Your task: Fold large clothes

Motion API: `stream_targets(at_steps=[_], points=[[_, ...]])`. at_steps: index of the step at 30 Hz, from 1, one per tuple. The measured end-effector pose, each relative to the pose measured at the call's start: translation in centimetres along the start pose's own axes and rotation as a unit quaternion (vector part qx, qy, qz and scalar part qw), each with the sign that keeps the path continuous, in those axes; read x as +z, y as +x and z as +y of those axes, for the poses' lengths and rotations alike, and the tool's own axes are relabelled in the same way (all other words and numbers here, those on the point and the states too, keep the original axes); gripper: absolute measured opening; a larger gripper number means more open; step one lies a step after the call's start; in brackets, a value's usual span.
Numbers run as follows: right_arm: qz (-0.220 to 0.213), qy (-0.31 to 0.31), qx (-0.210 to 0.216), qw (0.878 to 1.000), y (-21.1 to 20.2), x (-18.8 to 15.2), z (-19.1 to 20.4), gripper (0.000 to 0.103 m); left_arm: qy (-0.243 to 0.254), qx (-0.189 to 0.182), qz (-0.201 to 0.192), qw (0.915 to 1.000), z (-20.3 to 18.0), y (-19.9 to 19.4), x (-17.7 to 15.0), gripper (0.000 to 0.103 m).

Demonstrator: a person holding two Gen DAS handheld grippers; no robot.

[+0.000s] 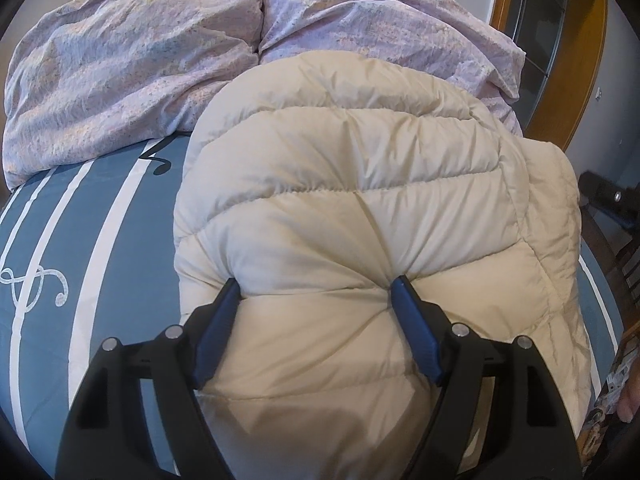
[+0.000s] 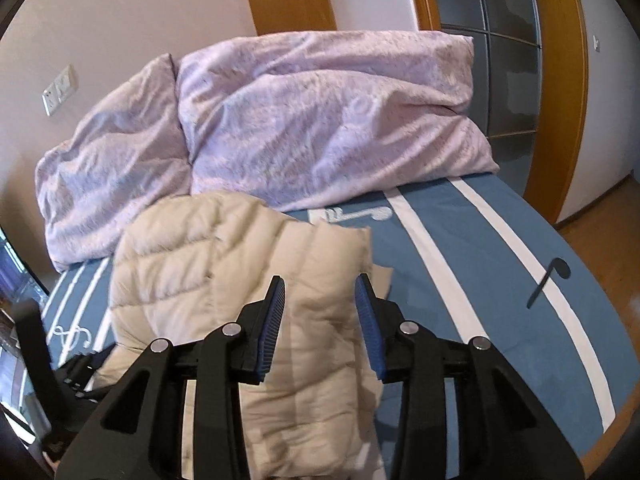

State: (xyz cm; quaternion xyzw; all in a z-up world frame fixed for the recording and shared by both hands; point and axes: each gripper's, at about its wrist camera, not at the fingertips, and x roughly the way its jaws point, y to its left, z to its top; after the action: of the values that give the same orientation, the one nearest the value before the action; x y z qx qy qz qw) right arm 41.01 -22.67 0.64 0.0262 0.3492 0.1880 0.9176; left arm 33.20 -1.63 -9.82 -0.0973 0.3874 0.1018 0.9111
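My left gripper (image 1: 316, 286): matte black frame of two angled arms with slot-shaped cut-outs, four round silver screw heads across the linkage, and two fingers faced with dark blue pads (image 1: 416, 332). My right gripper (image 2: 320, 286): identical black frame and four silver screw heads; its blue pads (image 2: 272, 328) show fine ribbing along their inner faces.

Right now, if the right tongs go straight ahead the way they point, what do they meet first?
Most likely the beige down jacket: it lies directly ahead of the right tongs, between and beyond the open jaws. Past it come the lilac pillows. How large the gap to the jacket is cannot be judged.
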Motion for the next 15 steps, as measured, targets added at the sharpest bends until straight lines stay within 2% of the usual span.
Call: stream_targets(at_steps=[3, 9, 15], points=[[-0.005, -0.005, 0.013, 1.0, -0.3, 0.2, 0.8, 0.039, 0.0, 0.0, 0.001, 1.0, 0.0, 0.1, 0.0, 0.076], [0.026, -0.034, 0.025, 0.999, 1.9, -0.9, 3.1, 0.038, 0.0, 0.0, 0.001, 1.0, -0.1, 0.2, 0.1, 0.076], [0.071, -0.033, -0.004, 0.997, 5.4, -3.2, 2.5, 0.037, -0.002, -0.007, 0.003, 1.0, 0.0, 0.2, 0.1, 0.077]])
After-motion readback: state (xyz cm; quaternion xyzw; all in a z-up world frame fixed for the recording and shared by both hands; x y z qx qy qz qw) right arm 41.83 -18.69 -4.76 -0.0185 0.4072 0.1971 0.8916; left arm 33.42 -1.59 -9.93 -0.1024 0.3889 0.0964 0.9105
